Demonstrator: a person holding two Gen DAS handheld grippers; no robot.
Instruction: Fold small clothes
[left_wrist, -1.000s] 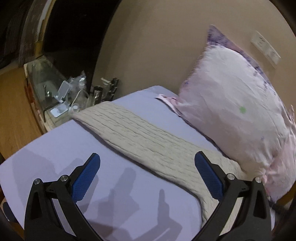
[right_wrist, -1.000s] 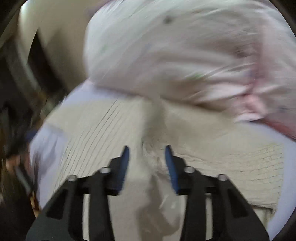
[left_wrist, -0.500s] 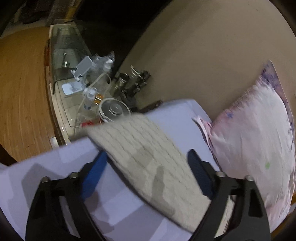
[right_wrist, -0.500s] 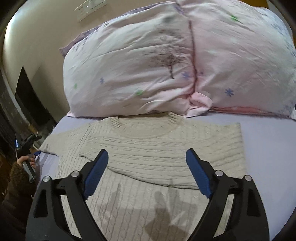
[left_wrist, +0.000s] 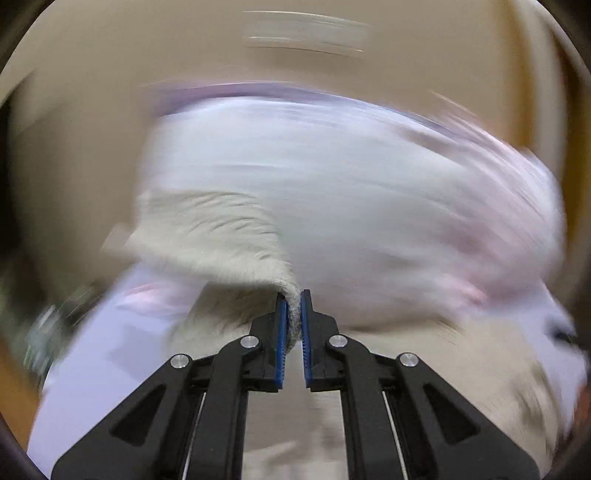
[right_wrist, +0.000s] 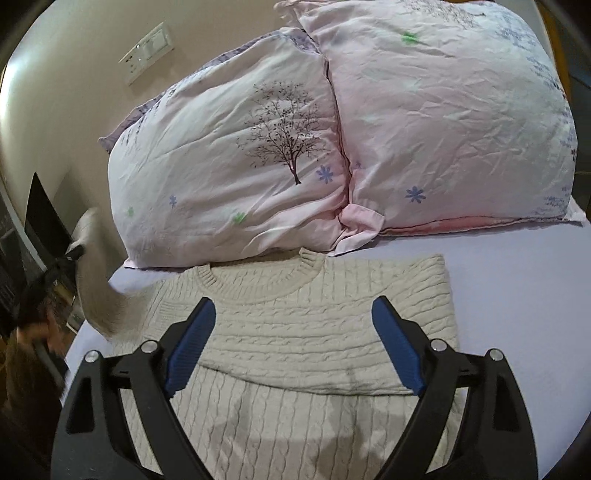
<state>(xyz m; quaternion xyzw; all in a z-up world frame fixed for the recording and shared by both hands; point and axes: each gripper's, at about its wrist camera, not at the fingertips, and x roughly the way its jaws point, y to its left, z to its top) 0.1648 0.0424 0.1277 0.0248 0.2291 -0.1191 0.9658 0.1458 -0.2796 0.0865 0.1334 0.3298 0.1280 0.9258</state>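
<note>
A beige cable-knit sweater (right_wrist: 306, 332) lies flat on the lilac bed sheet (right_wrist: 517, 295), collar toward the pillows, with one sleeve folded across the chest. My right gripper (right_wrist: 293, 343) is open and empty, hovering over the sweater's chest. My left gripper (left_wrist: 293, 314) is shut on the cuff of the sweater's other sleeve (left_wrist: 221, 240) and holds it lifted off the bed; the left wrist view is heavily blurred. In the right wrist view that raised sleeve (right_wrist: 96, 288) hangs at the far left, pinched by the left gripper (right_wrist: 72, 254).
Two pink floral pillows (right_wrist: 258, 166) (right_wrist: 461, 122) lean against the beige wall behind the sweater. A wall switch plate (right_wrist: 147, 51) is above them. The bed's left edge drops to dark clutter (right_wrist: 33, 295) at the far left.
My left gripper has shut on the sleeve cuff and lifted it, swinging toward the pillows. My right gripper let go of the other sleeve, opened wide and now hovers steady.
</note>
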